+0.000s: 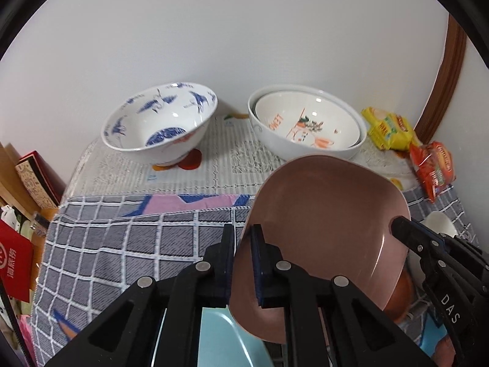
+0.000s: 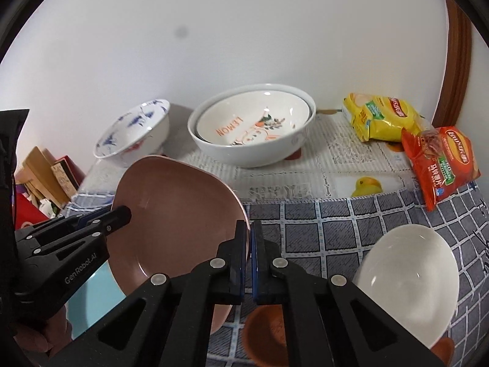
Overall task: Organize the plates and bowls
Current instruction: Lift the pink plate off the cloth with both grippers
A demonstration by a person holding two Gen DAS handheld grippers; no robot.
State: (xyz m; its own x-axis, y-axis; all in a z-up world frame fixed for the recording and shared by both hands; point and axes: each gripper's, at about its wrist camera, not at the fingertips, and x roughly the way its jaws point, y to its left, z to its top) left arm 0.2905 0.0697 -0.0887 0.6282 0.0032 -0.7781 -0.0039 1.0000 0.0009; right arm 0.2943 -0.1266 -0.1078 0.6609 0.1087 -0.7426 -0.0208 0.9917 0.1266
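A pink square plate (image 1: 324, 214) (image 2: 177, 214) is held tilted above the table by both grippers. My left gripper (image 1: 243, 238) is shut on its left edge; it also shows in the right wrist view (image 2: 122, 214). My right gripper (image 2: 249, 238) is shut on the plate's right edge and also shows in the left wrist view (image 1: 397, 224). A light blue plate (image 1: 226, 336) (image 2: 91, 299) lies under the pink one. A blue-patterned bowl (image 1: 159, 122) (image 2: 134, 134) and a white "LEMON" bowl stack (image 1: 305, 122) (image 2: 250, 125) stand at the back. A white bowl (image 2: 406, 281) sits at the right.
Yellow (image 2: 382, 116) and orange (image 2: 440, 162) snack packets lie at the back right. A brown-orange dish (image 2: 269, 333) sits near the front. Boxes and papers (image 1: 27, 189) are stacked left of the table. The white wall stands close behind the bowls.
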